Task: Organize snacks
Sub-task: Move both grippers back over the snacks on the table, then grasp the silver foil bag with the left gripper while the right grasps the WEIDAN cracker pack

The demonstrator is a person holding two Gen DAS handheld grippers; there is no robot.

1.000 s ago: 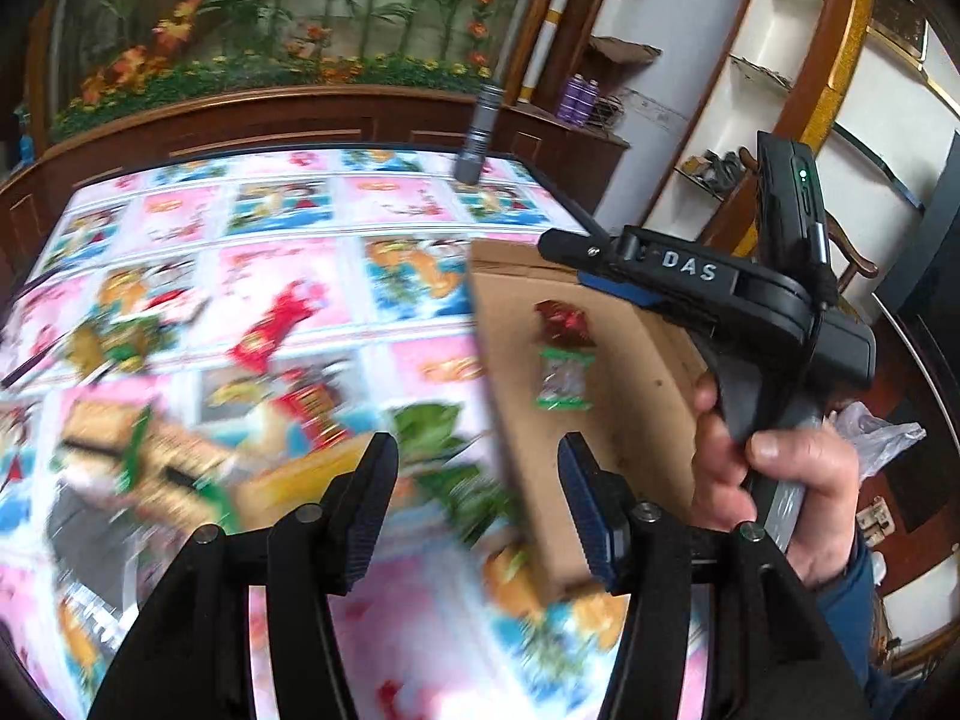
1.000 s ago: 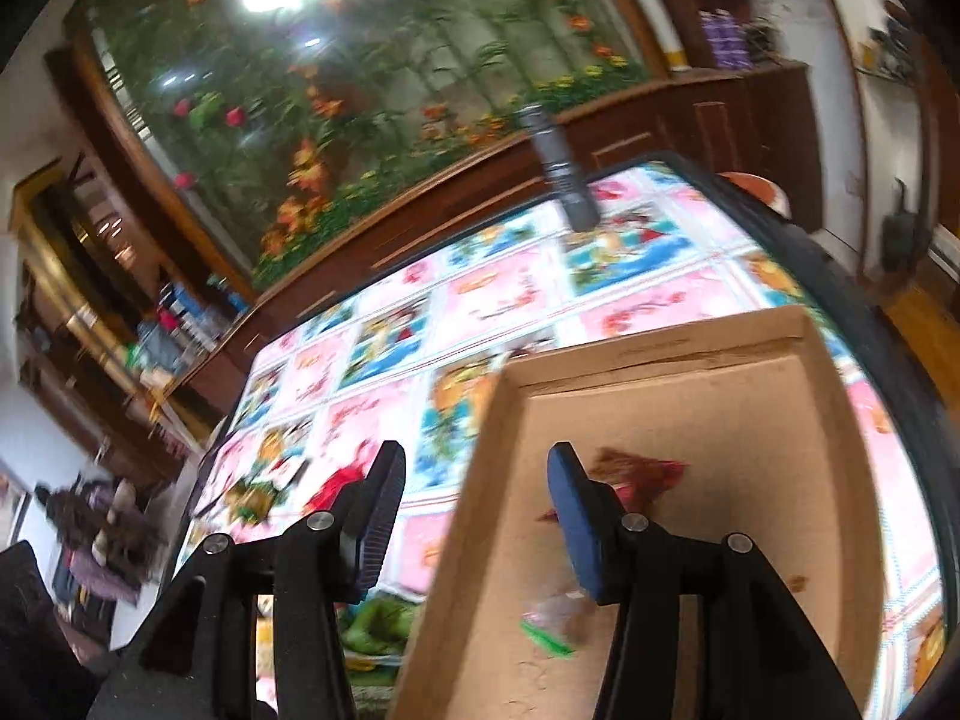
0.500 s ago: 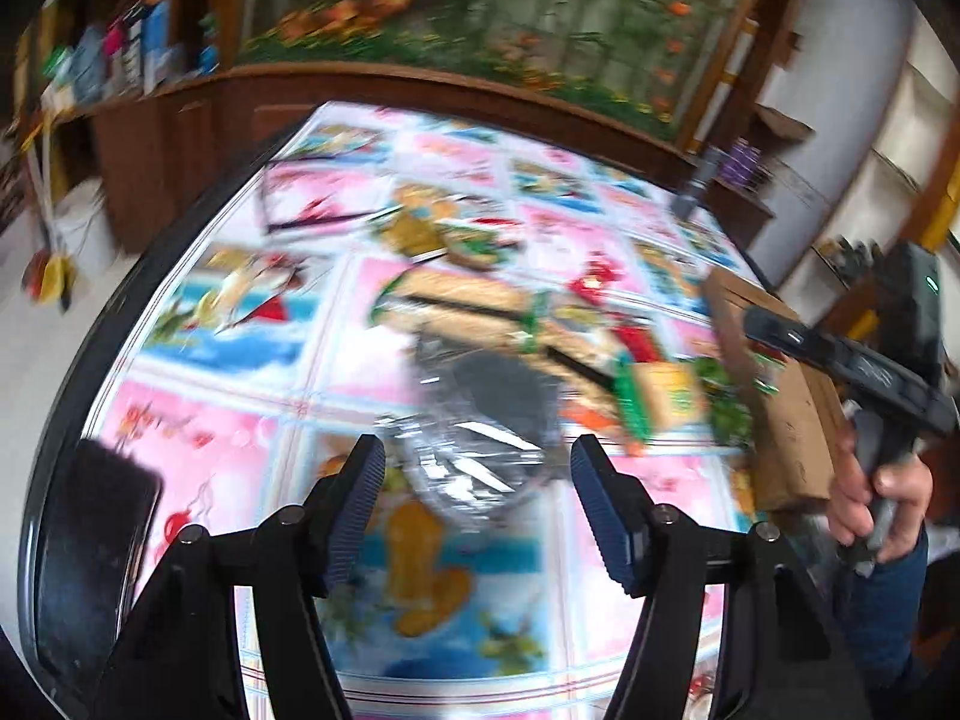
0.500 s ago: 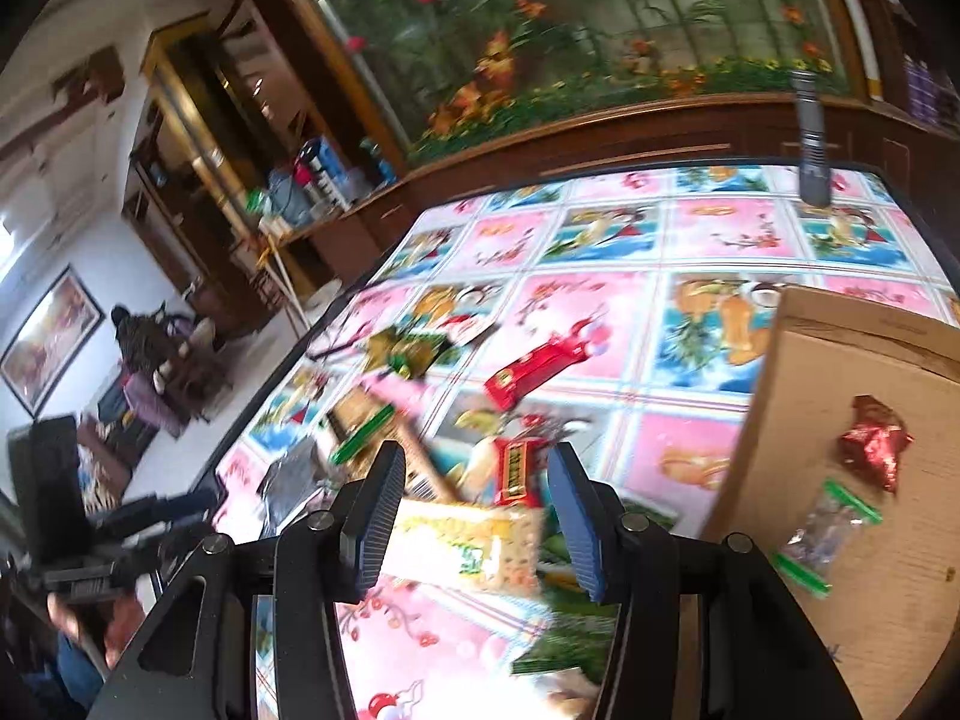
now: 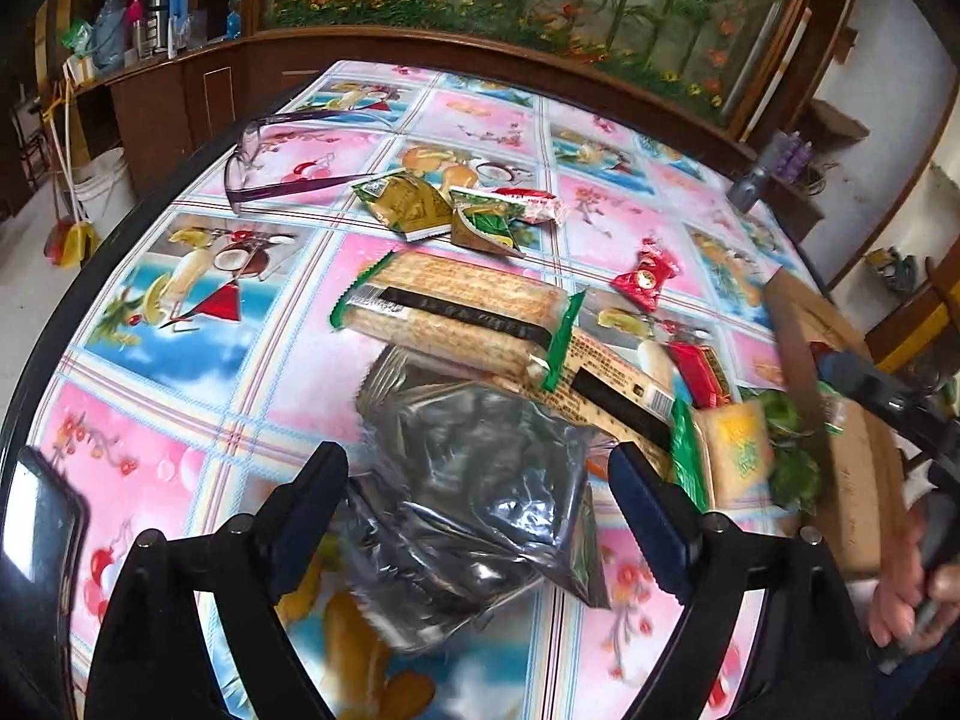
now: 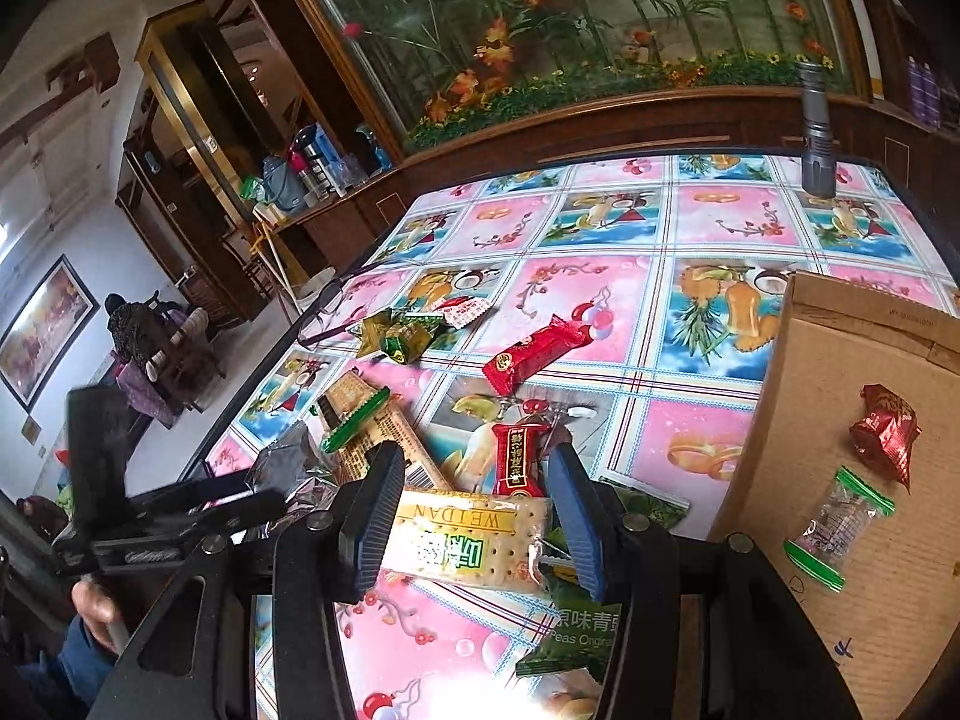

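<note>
1. My surface (image 5: pixel 180 324) wears a glossy fruit-print cloth; an aquarium (image 6: pixel 600 18) with plants stands behind it.
2. The cracker pack (image 6: pixel 462 546) reads "WEIDAN"; the green bag (image 6: pixel 576 636) reads "Peas".
3. My left tool (image 5: pixel 477 480) gapes around a crinkled silver bag (image 5: pixel 474 480).
4. My right tool (image 6: pixel 471 516) gapes over the crackers, beside the cardboard box (image 6: pixel 852 420).

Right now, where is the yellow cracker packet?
In the right wrist view the yellow cracker packet lies on the table between the open right gripper fingers, just below the red snack bar, left of the cardboard box.
</note>
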